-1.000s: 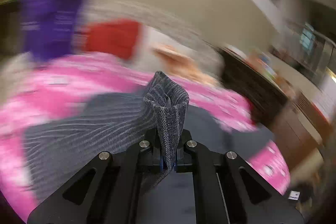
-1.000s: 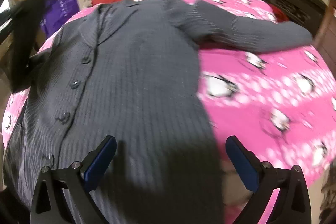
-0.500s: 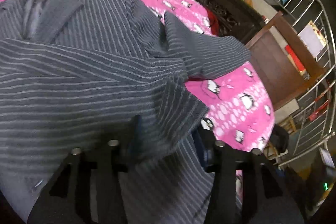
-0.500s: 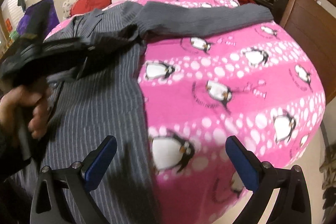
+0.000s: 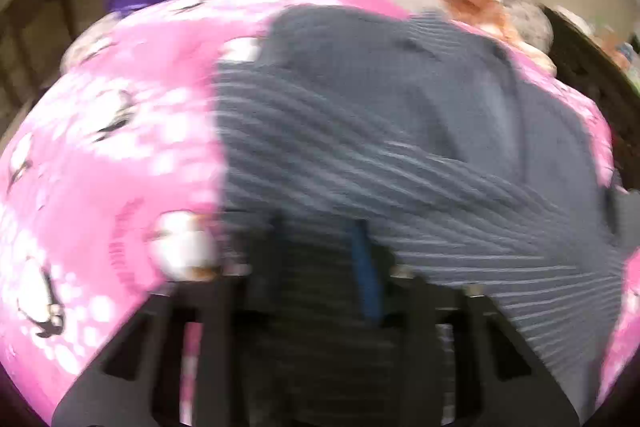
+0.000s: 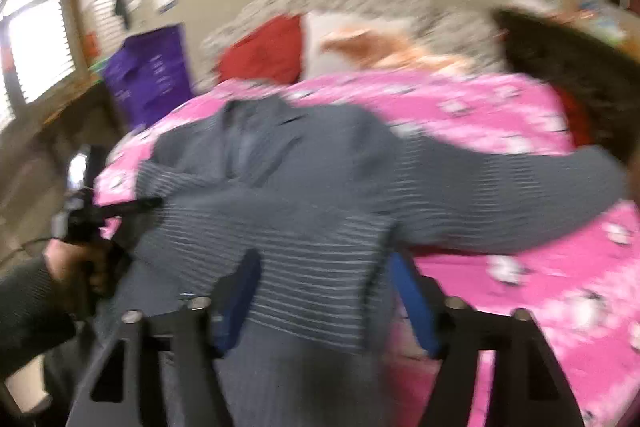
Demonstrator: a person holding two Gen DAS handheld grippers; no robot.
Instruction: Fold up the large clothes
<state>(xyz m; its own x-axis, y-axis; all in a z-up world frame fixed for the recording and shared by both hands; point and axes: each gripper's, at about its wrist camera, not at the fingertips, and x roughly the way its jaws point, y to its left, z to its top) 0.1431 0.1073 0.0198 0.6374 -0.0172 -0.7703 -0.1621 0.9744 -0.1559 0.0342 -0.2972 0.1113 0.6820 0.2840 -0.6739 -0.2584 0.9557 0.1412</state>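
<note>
A large grey striped cardigan (image 5: 400,131) lies on a pink penguin-print blanket (image 5: 112,155). Its left sleeve is folded across the body; the right sleeve (image 6: 520,195) still stretches out to the right. My left gripper (image 5: 320,239) is open, low over the fabric at the cardigan's left edge. In the right wrist view my right gripper (image 6: 324,287) is open, its blue pads either side of the folded sleeve's cuff (image 6: 312,267). The left gripper (image 6: 132,205) also shows there at the left, held in a hand. Both views are blurred.
Red (image 6: 264,55) and white-orange pillows (image 6: 360,43) lie at the head of the bed. A purple bag (image 6: 148,75) stands at the left near a window. Dark wooden furniture (image 6: 568,67) stands at the right of the bed.
My left gripper carried the left sleeve across the cardigan, let it go and drew back to the left edge. My right gripper narrowed and came down over the laid cuff.
</note>
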